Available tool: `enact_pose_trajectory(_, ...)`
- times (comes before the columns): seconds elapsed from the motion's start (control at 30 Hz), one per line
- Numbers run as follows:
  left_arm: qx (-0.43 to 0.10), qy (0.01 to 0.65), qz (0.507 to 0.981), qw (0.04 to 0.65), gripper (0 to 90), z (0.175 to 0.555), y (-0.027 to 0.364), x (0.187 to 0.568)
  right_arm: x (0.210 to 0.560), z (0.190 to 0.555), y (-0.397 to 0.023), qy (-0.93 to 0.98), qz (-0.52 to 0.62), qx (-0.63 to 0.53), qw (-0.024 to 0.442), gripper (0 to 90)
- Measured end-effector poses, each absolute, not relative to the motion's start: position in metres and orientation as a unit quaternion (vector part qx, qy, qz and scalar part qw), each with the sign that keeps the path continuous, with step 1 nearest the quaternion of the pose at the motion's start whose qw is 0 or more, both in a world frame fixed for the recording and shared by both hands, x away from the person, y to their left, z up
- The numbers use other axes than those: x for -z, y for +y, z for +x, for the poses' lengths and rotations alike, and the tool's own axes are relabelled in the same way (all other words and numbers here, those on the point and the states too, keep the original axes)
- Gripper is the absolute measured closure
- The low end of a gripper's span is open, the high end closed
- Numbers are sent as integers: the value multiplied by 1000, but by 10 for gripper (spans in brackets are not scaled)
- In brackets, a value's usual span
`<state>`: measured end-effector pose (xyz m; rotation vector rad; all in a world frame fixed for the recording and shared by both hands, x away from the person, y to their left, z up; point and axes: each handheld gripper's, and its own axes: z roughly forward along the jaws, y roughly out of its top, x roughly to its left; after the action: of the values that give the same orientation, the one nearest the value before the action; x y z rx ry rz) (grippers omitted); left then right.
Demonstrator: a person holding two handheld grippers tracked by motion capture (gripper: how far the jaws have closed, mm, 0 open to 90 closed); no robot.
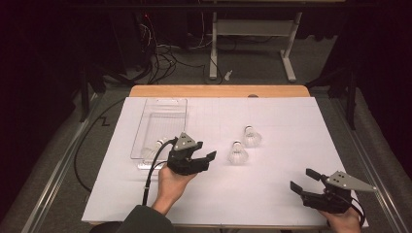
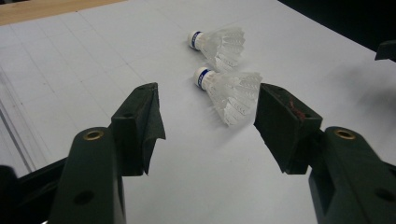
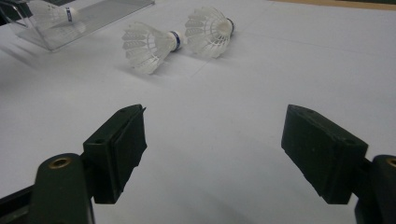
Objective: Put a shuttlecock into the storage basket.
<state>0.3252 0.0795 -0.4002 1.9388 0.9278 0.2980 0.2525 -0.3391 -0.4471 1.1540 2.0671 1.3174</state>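
Two white shuttlecocks lie on their sides on the white sheet: a nearer one (image 1: 238,154) (image 2: 229,91) (image 3: 149,44) and a farther one (image 1: 251,137) (image 2: 219,42) (image 3: 208,30). A third shuttlecock (image 1: 150,151) (image 3: 51,16) lies in the near end of a clear plastic tray (image 1: 160,104) (image 3: 112,9). My left gripper (image 1: 206,151) (image 2: 210,116) is open just right of the tray, its jaws aimed at the nearer shuttlecock and short of it. My right gripper (image 1: 302,179) (image 3: 212,140) stands open and empty near the sheet's front right corner.
The white sheet (image 1: 272,194) covers a wooden table whose far edge (image 1: 218,91) shows bare. Cables and a desk frame (image 1: 252,29) stand on the floor beyond. Dark cables (image 1: 150,170) trail from the left gripper across the sheet.
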Motion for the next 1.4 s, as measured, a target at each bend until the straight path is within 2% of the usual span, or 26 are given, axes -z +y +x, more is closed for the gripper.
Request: enact_pose_trajectory(1.4,-115,371,795,466,410,341,59,401,447,253,-339,744,416,-476,213,222)
